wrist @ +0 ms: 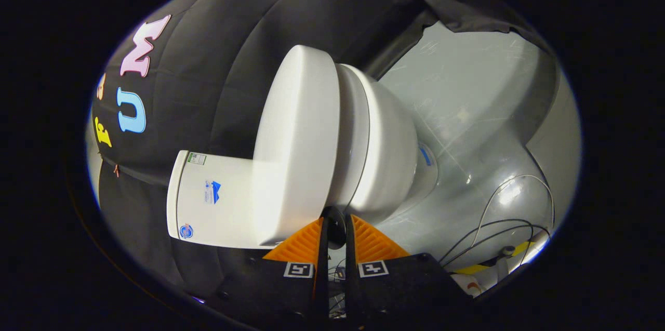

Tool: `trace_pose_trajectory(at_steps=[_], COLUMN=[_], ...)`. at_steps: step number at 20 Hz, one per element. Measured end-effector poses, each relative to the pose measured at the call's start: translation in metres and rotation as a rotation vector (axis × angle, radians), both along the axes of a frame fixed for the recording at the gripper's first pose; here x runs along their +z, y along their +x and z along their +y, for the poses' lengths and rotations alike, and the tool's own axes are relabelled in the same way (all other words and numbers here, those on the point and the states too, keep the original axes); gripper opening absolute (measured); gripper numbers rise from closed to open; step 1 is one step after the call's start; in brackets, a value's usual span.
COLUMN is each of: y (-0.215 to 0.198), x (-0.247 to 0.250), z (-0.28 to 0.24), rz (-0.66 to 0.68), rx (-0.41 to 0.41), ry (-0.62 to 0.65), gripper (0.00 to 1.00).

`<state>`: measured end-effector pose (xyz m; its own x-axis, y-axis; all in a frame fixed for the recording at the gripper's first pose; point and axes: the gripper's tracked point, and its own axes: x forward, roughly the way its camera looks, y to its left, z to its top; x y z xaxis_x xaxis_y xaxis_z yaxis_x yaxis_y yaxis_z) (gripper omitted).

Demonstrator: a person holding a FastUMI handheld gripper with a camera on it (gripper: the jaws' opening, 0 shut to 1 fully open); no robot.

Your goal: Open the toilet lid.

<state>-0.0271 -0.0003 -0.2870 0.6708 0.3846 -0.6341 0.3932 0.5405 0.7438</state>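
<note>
Toilet lid stands raised off bowl, edge between nearly closed tongs.

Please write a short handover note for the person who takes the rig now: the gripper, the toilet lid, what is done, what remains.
Gripper: fingers nearly together, tips at the near edge of the toilet, at the seam between lid and seat; a grip cannot be confirmed.
Toilet lid: down on the seat, closed; tank behind it.
Cables lie on the floor beside the bowl.
Done: approach to the lid edge.
Left: catch the lid edge and swing it up toward the tank.
</note>
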Motion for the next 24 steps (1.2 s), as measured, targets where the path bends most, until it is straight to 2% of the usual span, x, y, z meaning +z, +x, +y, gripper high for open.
trace_pose_trajectory(at_steps=[3, 4, 5, 13, 16, 19, 24], y=[-0.001, 0.007, 0.003, 0.003, 0.002, 0.005, 0.008], x=[0.004, 0.001, 0.004, 0.009, 0.014, 0.02, 0.028], z=[-0.001, -0.001, -0.003, 0.002, 0.003, 0.001, 0.006], rz=[-0.023, -0.016, -0.009, -0.029, -0.057, -0.043, -0.056], rx=[0.029, -0.009, -0.011, 0.002, 0.025, 0.001, 0.003], ry=[0.0, 0.018, 0.037, -0.029, -0.138, -0.117, -0.186], gripper=[0.17, 0.17, 0.05, 0.05, 0.05, 0.05, 0.05])
